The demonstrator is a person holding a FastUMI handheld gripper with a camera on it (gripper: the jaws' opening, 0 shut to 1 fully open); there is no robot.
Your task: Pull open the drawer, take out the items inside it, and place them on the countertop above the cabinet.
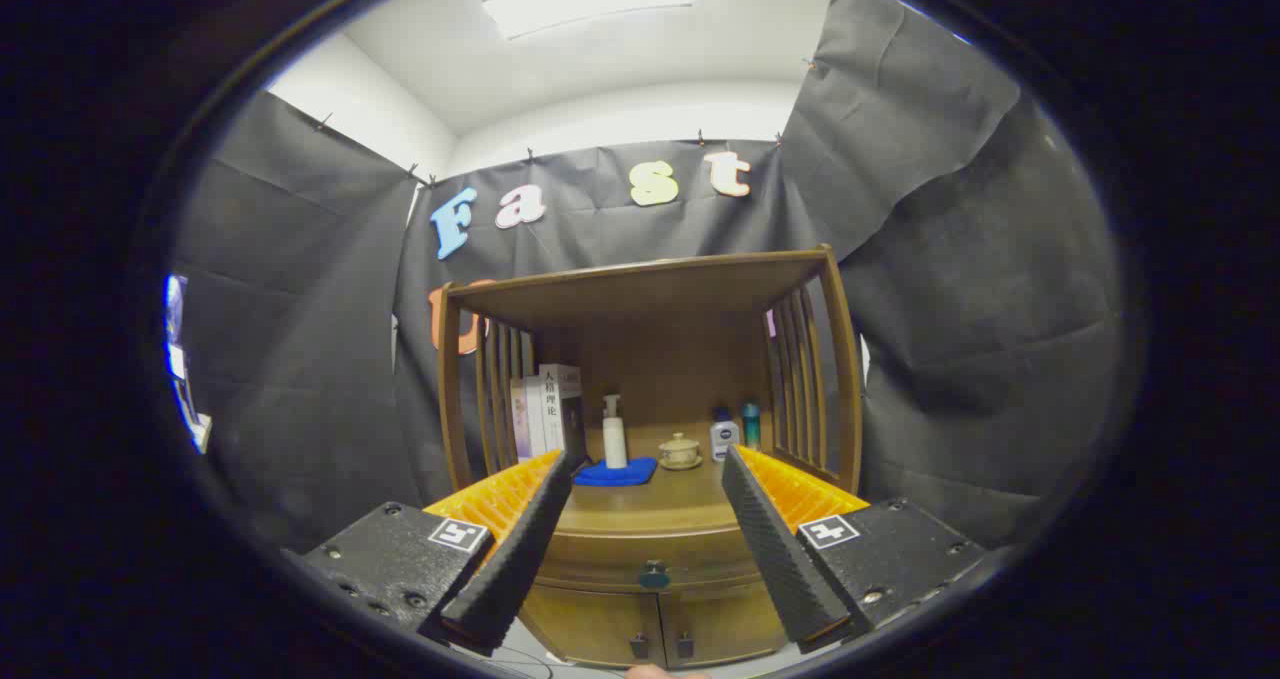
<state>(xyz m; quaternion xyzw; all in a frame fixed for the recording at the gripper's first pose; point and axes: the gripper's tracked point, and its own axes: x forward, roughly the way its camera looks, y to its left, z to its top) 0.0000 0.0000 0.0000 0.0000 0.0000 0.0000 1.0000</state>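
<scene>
Released jaws (647,479), short of closed drawer (650,559); on desk (650,509): one blue cloth (615,474), one pump bottle (614,434), two small bottles (724,437), books (545,409) at left edge.

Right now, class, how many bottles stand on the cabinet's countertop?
3: a white pump bottle on the blue cloth, and a white bottle beside a teal bottle near the right slats. The open gripper may hide others.

On the bench (640,504): books (545,409) at its left edge, pump bottle (614,431) on a cloth (615,473), lidded cup (680,450) centre, two bottles (735,431) right; drawer (650,567) below.
</scene>
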